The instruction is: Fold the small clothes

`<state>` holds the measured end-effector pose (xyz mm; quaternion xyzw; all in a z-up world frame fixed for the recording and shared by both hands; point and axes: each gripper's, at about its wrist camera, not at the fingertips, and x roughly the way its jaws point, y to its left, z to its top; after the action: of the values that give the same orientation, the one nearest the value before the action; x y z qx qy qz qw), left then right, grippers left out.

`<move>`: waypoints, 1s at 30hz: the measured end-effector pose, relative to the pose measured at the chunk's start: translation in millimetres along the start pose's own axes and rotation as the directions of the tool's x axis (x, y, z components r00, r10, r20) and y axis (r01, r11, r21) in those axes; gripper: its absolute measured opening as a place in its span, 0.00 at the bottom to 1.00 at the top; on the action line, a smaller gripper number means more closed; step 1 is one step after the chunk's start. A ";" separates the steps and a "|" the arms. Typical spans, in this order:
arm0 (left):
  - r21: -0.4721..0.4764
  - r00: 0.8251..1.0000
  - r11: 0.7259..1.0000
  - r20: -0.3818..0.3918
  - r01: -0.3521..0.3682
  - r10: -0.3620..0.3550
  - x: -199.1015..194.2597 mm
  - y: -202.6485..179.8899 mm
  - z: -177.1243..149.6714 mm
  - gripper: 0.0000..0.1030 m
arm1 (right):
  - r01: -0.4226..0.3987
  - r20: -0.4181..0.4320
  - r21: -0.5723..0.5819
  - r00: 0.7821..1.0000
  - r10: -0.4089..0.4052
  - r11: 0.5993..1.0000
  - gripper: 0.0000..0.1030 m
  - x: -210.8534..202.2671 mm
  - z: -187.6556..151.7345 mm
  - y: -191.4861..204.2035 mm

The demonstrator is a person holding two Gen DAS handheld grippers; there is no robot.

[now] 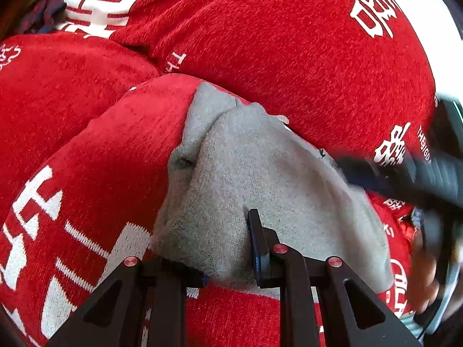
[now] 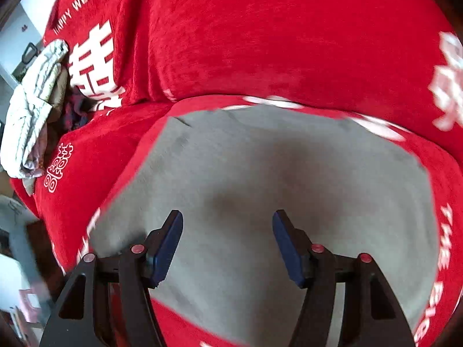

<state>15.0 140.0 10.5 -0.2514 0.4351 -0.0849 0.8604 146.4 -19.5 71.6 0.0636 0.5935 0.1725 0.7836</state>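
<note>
A small grey knit garment (image 1: 260,179) lies on a red sofa cover (image 1: 289,57) with white lettering. My left gripper (image 1: 228,245) is shut on a bunched fold of the grey cloth, which hides its left finger. In the right wrist view the same grey garment (image 2: 289,188) lies spread flat on the red cover (image 2: 275,43). My right gripper (image 2: 228,243) hovers just above it, jaws wide apart and empty. The right gripper also shows blurred at the right edge of the left wrist view (image 1: 405,176).
A pile of pale and dark clothes (image 2: 37,110) lies at the left end of the sofa. The sofa back (image 2: 260,29) rises behind the grey garment. A floor and furniture show at far left (image 2: 17,260).
</note>
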 end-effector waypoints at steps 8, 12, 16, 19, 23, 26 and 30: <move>-0.028 0.999 0.999 -0.017 0.027 -0.028 2.8 5.7 6.2 0.22 | -0.008 -0.206 0.070 0.978 0.022 0.998 0.67 106.5 68.3 57.8; -0.032 1.000 0.999 -0.023 0.018 -0.018 7.3 4.2 7.3 0.22 | 0.090 -0.265 -0.034 0.960 -0.096 0.995 0.88 133.7 78.2 90.3; -0.050 0.999 0.998 -0.034 0.027 -0.028 10.5 6.0 7.6 0.22 | 0.217 -0.271 -0.199 0.925 -0.267 0.956 0.84 148.8 71.4 114.8; -0.026 1.000 1.000 -0.027 0.003 -0.004 11.4 1.5 8.2 0.22 | 0.287 -0.224 -0.257 0.911 -0.346 0.923 0.57 145.3 65.4 117.7; 0.003 0.999 1.000 -0.024 -0.022 0.022 7.4 -4.7 5.1 0.22 | 0.225 -0.213 -0.155 0.943 -0.255 0.962 0.23 124.8 68.4 89.5; 0.039 0.998 0.998 -0.011 -0.059 0.059 3.4 -15.3 4.8 0.22 | 0.166 -0.189 -0.128 0.964 -0.189 0.978 0.22 114.0 65.0 80.5; 0.081 0.995 0.992 0.011 -0.101 0.100 -2.5 -22.6 4.7 0.22 | 0.113 -0.163 -0.097 0.978 -0.128 0.989 0.21 101.9 64.6 74.4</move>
<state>18.9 123.2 26.0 -0.1940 0.4404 -0.0583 0.8747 217.4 92.0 20.2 -0.0218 0.6524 0.1552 0.7415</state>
